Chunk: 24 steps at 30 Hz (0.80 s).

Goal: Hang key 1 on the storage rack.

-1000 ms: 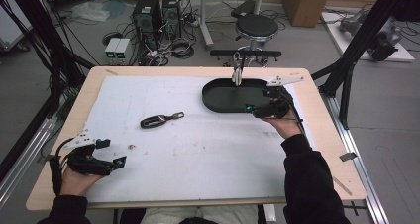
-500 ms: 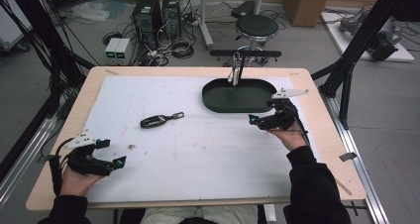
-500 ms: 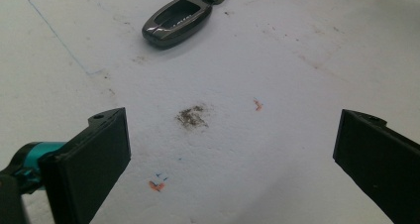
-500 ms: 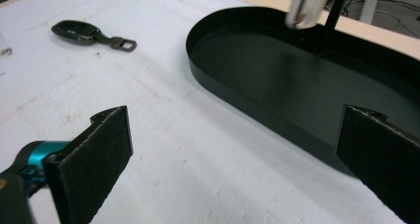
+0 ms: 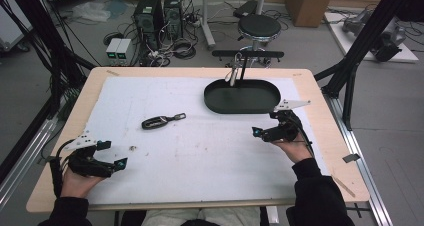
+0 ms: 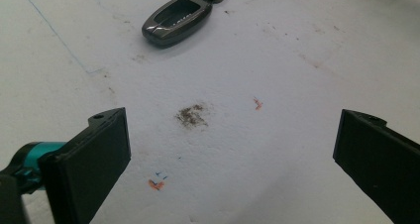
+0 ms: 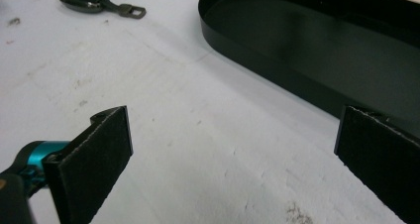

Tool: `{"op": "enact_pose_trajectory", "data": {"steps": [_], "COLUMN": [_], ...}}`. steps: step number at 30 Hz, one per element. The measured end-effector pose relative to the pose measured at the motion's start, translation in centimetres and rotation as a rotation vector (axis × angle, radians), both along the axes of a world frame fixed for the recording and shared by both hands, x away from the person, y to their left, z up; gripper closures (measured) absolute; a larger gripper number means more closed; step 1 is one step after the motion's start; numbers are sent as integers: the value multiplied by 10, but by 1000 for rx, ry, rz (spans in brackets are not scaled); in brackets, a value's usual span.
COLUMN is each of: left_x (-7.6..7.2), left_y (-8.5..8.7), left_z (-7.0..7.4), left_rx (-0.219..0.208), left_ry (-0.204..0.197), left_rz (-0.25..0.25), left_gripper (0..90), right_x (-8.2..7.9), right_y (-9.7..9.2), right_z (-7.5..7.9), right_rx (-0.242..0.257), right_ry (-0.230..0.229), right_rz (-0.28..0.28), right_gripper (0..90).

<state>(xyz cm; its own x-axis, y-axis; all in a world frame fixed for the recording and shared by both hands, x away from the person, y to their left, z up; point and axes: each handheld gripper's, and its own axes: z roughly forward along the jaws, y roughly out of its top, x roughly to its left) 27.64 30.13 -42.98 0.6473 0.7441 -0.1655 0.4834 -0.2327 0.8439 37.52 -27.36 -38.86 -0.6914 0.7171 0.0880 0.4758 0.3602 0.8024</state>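
Item one, the car key fob (image 5: 161,121): dark, glossy, oval, with a short metal loop at one end. I see it lying flat on the white mat (image 5: 200,156), loose, touched by nothing. From my left gripper (image 6: 233,149) it sits well ahead of the fingers, up and a little toward the left finger (image 6: 94,159) in the left gripper view, with a grey-brown smudge (image 6: 192,115) on the mat between it and the fingertips. From my right gripper (image 7: 233,154) it lies far ahead, beyond the left finger (image 7: 96,154) in the right gripper view, loop end pointing toward the tray side.

Item two, my left gripper, seen in the high view at (image 5: 107,158): fingers spread wide, nothing between them, held low over the near left part of the mat.

Item three, my right gripper, seen in the high view at (image 5: 265,132): fingers likewise wide apart and empty, held over the mat just beside the tray's near rim.

Item four, the black oval tray (image 5: 242,103): shallow, its inside bare as far as I can see. In the right gripper view its wall (image 7: 277,68) runs ahead of the right finger (image 7: 381,159), near it but apart.

Item five, the wooden table (image 5: 320,116): its bare edge shows around the mat.
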Motion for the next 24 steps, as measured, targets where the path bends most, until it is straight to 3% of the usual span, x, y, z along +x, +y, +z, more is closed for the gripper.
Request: {"op": "enact_pose_trajectory", "data": {"steps": [18, 24], "left_x": [1, 6], "left_y": [-1, -5], "left_z": [0, 2], "left_rx": [-4, -2], "left_ry": [5, 13], "left_rz": [3, -7], "left_gripper": [17, 17], "right_x": [-25, -33], "right_y": [-19, -23], "right_z": [-29, -31], "right_rx": [2, 17], "right_ry": [22, -2], "right_rz": [-24, -41], "right_gripper": [7, 7]}}
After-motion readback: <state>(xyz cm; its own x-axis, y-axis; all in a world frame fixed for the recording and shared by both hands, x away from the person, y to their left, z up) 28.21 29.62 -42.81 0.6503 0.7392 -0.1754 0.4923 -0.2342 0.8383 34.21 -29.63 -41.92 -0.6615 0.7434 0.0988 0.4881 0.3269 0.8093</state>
